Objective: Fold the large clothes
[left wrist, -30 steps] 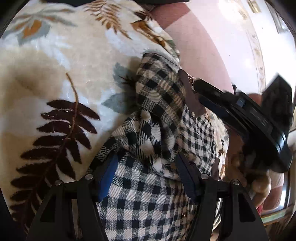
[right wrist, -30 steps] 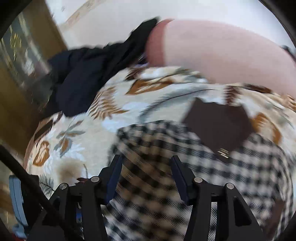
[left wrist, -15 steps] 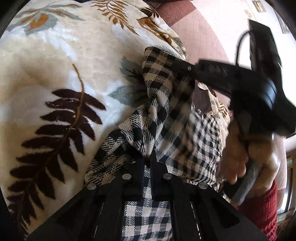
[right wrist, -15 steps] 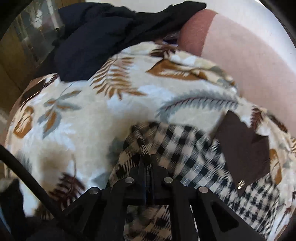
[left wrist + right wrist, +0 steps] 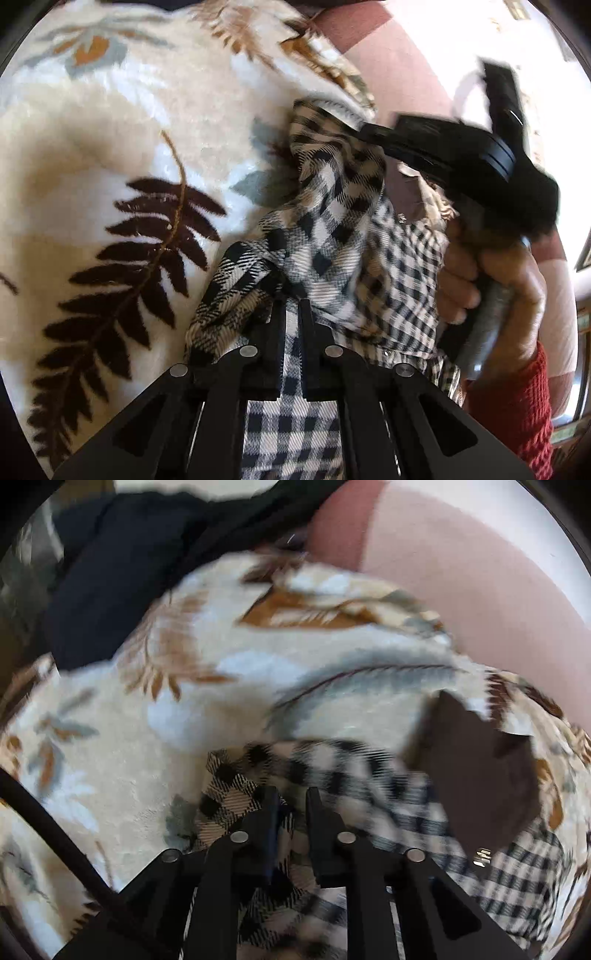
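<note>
At the near edge of the left wrist view, the left gripper (image 5: 291,314) is seen pressed together on a bunched fold of the checked shirt (image 5: 332,236); a second ago its jaws stood spread on either side of that cloth, so the pinch has only just been made. In the right wrist view the right gripper (image 5: 290,805), which had also clamped shut half a second ago, is now opening slightly, with a ridge of the same shirt (image 5: 332,771) between its jaws and apparently not quite let go. The shirt lies crumpled on the leaf-patterned blanket (image 5: 122,147), stretching from six o'clock toward one o'clock in the left view, its dark brown collar (image 5: 480,775) at three o'clock in the right view. Farther off, at three o'clock in the left view, a hand (image 5: 498,280) with a red knitted cuff (image 5: 517,402) is seen holding the other gripper's handle. Beyond the blanket a dark garment (image 5: 122,565) is heaped at eleven o'clock. With one hold secured and the other loosening, a re-grip is judged likely before any fold.
</note>
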The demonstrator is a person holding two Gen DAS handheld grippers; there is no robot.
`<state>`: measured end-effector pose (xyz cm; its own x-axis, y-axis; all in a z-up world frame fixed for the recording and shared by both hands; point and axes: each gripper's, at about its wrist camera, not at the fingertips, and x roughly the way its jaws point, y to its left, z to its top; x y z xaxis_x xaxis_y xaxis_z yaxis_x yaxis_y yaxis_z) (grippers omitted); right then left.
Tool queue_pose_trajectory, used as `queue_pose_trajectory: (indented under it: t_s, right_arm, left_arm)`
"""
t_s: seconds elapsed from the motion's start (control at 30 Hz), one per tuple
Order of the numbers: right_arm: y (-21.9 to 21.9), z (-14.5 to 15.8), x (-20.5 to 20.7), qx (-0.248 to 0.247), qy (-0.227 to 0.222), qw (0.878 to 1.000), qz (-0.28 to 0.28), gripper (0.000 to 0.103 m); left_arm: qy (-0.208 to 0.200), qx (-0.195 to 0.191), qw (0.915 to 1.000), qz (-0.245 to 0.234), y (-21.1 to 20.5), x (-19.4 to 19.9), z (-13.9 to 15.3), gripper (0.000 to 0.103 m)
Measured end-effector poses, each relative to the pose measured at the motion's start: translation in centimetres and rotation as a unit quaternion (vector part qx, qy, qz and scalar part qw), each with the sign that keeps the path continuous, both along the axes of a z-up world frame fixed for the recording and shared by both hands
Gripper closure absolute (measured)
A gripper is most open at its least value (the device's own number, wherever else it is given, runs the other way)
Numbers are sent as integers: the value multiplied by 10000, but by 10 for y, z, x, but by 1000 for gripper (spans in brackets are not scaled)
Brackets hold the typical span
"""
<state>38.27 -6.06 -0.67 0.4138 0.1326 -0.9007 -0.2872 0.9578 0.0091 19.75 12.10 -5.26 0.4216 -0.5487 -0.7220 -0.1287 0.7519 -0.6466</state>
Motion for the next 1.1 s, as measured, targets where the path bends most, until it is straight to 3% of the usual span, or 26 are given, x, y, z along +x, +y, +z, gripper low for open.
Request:
queue_pose_trajectory:
  t_s: [0.17, 0.23, 0.37, 0.47, 0.57, 0.7, 0.87, 1.03, 1.1]
  right_arm:
    - [-112, 57, -43, 283, -525, 9949, -809, 63]
    - [-160, 63, -64, 85, -624, 9899, -1269, 61]
    - [-234, 47, -107, 172, -331, 9799, -1958, 61]
    - [-266, 23, -143, 522, -118, 9703, -2357, 51]
    - [-280, 0, -167, 668, 28, 9630, -2610, 51]
    - [-281, -12, -182, 870, -103, 9549, -2836, 51]
    - [-284, -23, -173, 163, -244, 9490, -3138, 51]
    - [-290, -16, -177, 428, -463, 9394, -3370, 51]
    - [-289, -15, -175, 411, -484, 9417, -3303, 51]
  left_arm:
    - [-552, 173, 9983, -122, -1, -21, 32, 93]
    - [-653, 305, 9974, -62, 0, -23, 36, 77]
    - [-618, 401, 9973, 1, 8, -21, 31, 77]
    - [-607, 500, 9969, -30, 2, -15, 31, 76]
    - [-618, 630, 9960, -101, -5, -14, 28, 76]
    - [-681, 823, 9941, -181, -13, -13, 26, 76]
    - [-651, 904, 9935, -244, -16, -11, 22, 76]
    - [-645, 945, 9932, -205, -14, -9, 22, 75]
    - [-623, 958, 9933, -196, -15, -8, 20, 73]
